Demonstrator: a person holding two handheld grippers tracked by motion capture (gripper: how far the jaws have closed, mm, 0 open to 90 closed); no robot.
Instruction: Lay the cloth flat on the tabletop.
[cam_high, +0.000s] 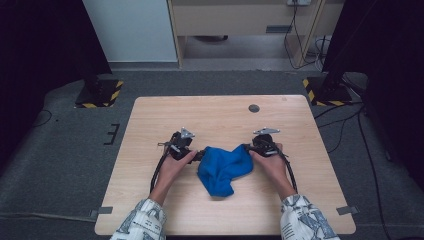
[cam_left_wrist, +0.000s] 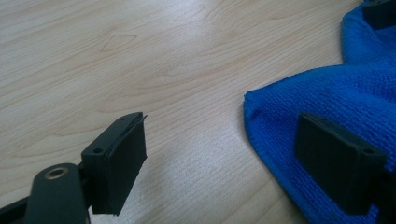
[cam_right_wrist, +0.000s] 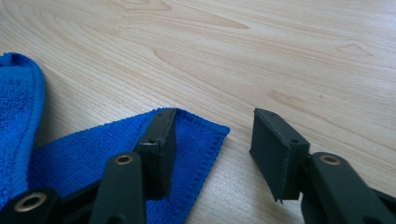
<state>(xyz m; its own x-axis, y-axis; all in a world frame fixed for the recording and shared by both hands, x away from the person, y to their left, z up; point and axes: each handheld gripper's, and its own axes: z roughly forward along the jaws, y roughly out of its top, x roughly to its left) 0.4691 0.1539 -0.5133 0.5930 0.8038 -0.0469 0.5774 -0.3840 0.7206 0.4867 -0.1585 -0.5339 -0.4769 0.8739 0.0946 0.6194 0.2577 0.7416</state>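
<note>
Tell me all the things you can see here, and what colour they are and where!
cloth: one, blue, crumpled in the middle of the table between the two grippers
table: one, light wood, in the middle of the floor
round plug: one, grey, in the tabletop near the far edge
stand bases: two, black with yellow stripes, on the floor past the table's far corners
cables: several, black, on the floor at the right
left gripper: one, black, jaws open, one over the cloth's edge
right gripper: one, black, jaws open astride the cloth's corner
hands: two, patterned sleeves, each holding a gripper
</note>
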